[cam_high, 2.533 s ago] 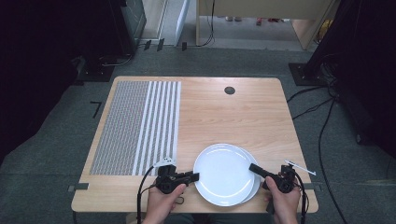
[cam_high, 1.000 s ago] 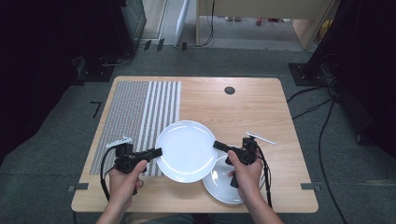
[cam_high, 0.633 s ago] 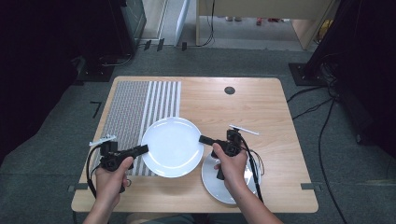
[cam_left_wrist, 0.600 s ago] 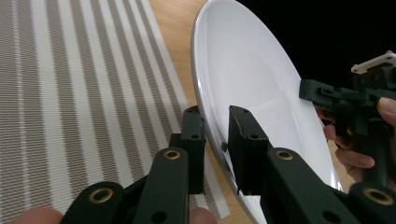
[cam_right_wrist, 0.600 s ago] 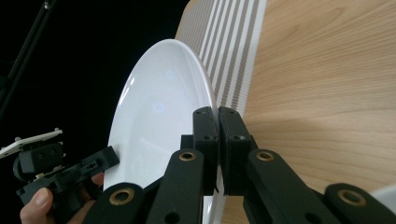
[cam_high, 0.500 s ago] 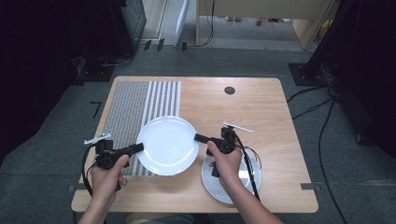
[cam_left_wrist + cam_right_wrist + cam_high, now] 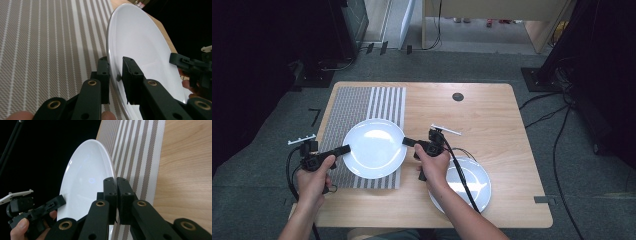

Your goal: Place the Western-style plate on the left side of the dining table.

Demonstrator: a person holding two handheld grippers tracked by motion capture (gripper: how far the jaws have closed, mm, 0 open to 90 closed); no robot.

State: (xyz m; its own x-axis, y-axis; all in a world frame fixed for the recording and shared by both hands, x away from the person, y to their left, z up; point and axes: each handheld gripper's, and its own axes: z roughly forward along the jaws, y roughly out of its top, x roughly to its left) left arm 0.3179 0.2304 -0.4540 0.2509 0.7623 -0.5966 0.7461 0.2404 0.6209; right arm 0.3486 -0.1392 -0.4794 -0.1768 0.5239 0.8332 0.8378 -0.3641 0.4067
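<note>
Wooden table (image 7: 492, 125) carries a striped placemat (image 7: 362, 107) at its left half. A white plate (image 7: 374, 148) is over the placemat's near end, held between the two tongs. Left gripper (image 7: 343, 149) is clamped on the plate's left rim; right gripper (image 7: 408, 142) is clamped on its right rim. A second white plate (image 7: 472, 192) lies on the table under the right forearm.

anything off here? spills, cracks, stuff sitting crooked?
Nothing stands out. The white plate is clamped at opposite rims by the left gripper and the right gripper over the striped placemat, and looks intact. The second plate lies flat on the table. No spill visible.
</note>
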